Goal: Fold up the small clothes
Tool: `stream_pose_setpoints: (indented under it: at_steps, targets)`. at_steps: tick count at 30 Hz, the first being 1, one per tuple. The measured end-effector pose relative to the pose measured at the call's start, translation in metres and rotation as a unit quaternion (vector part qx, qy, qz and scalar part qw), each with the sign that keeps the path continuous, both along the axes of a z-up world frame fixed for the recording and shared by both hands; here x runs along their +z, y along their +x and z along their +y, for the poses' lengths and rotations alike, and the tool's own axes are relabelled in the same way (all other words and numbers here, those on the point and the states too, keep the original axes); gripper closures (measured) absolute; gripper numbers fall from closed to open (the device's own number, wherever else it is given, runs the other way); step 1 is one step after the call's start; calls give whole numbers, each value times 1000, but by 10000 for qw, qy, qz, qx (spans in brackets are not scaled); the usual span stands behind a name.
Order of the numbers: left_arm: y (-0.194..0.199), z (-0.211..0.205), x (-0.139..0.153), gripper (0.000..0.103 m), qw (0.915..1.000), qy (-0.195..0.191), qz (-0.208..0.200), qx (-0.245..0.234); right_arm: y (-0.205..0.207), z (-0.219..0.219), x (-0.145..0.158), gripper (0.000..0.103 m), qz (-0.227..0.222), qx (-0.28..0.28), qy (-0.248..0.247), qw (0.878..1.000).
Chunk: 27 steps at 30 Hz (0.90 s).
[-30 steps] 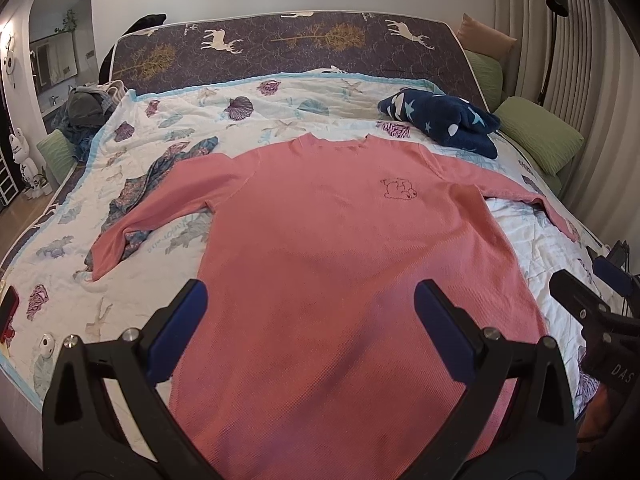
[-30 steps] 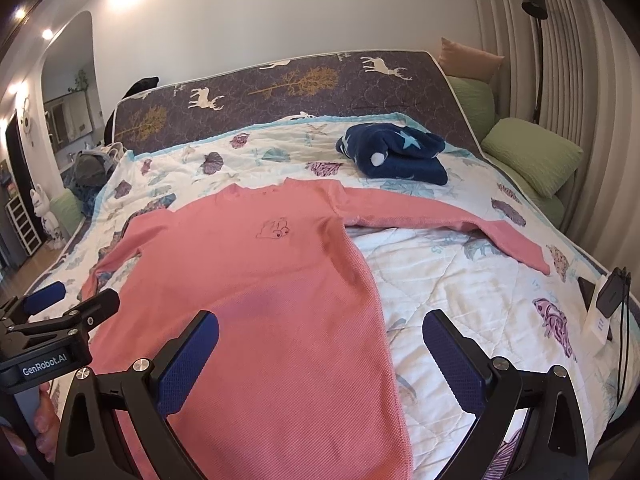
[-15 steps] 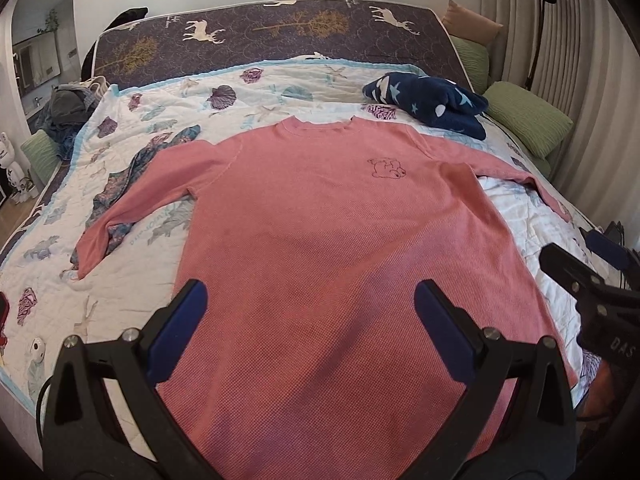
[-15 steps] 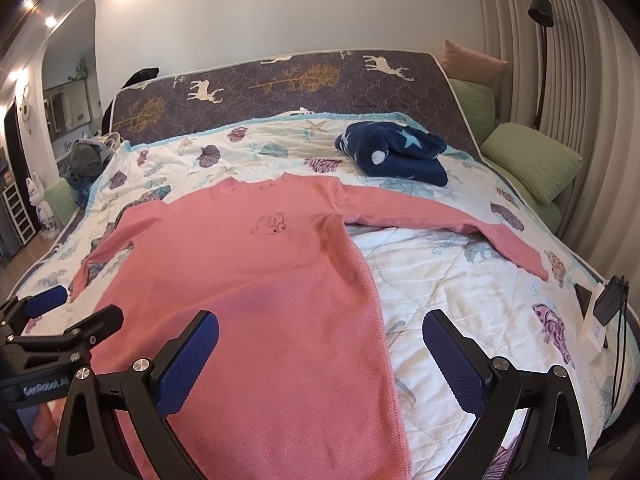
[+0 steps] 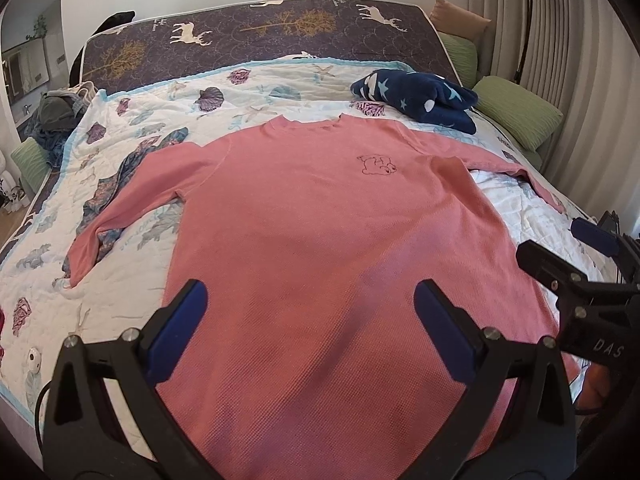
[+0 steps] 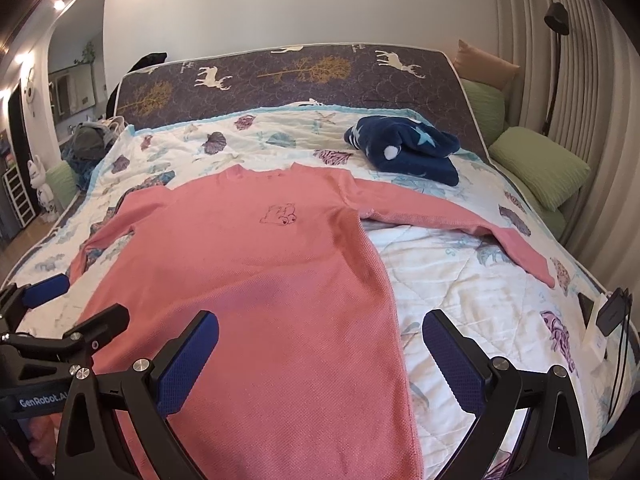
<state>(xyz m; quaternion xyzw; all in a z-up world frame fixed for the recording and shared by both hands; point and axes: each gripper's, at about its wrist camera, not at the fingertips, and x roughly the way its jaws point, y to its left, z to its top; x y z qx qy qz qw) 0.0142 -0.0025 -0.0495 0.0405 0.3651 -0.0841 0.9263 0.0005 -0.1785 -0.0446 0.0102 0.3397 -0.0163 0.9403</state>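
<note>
A pink long-sleeved sweater (image 5: 320, 240) with a small bear outline on the chest lies flat, face up, on the bed, both sleeves spread out; it also shows in the right wrist view (image 6: 256, 280). My left gripper (image 5: 310, 324) is open and empty above the sweater's lower body. My right gripper (image 6: 320, 356) is open and empty above the sweater's right hem edge. Each gripper shows in the other's view, the right gripper (image 5: 568, 256) at the far right and the left gripper (image 6: 76, 304) at the far left.
The bed has a white seashell quilt (image 6: 460, 264) and a purple deer-print mattress (image 5: 260, 44) at its head. A folded navy star blanket (image 6: 404, 148) lies behind the sweater. Green pillows (image 6: 540, 164) line the right side. A clothes pile (image 5: 56, 116) sits at far left.
Both grippers have shifted a little over the sweater's lower part, and the view swung slightly right. Both stay open. The sweater has not moved.
</note>
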Motion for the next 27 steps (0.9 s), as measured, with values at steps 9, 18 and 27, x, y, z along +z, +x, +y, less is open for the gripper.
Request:
stream_pose_setpoints:
  at_steps: [9,18,27]
  targets:
    - [0,4,-4,0,9999,-103,39,-26,0,3,-3,0,105,67,76,9999]
    - [2,8,-10,0,9996,-272,118,-40,5,-6,-9,0,315,-30,430,9986]
    - [-3,19,-5,0,9996,-276,-8,88,15,9,-8,0,344,191,331,9987]
